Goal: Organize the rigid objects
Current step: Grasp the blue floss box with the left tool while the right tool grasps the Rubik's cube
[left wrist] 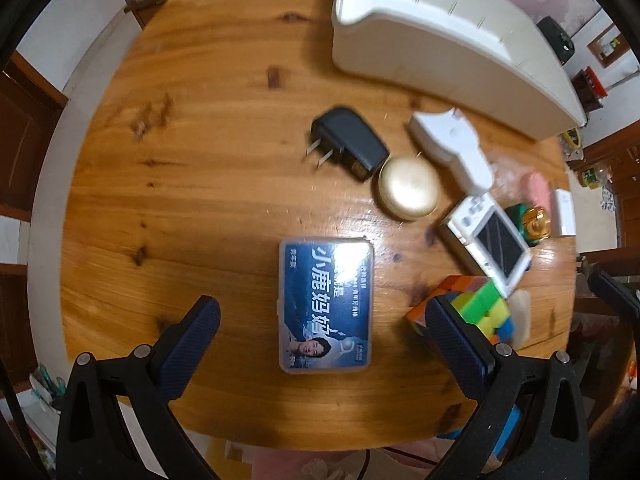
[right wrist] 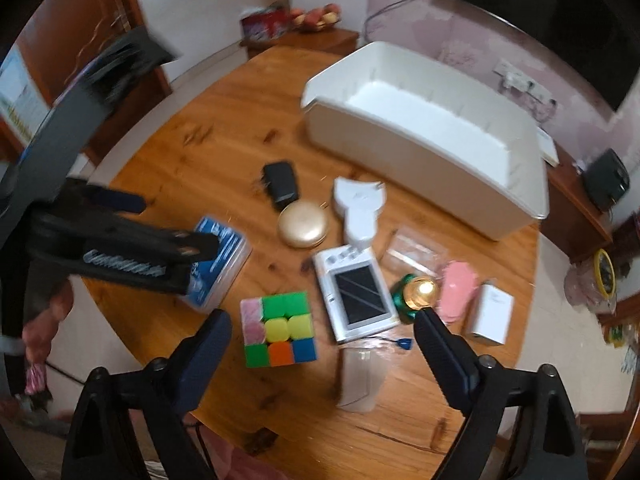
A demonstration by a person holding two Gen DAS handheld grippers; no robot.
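Observation:
A round wooden table holds a blue-labelled clear box, a black plug adapter, a gold round case, a white camera, a colour cube and a white bin. My left gripper is open, straddling the blue box from above; it also shows in the right wrist view over that box. My right gripper is open and empty above the cube and camera. The bin stands at the back.
A white cat-shaped gadget, a clear bag, a pink item, a white box, a green-and-gold bottle and a clear lid lie on the right half. A side cabinet with fruit stands behind.

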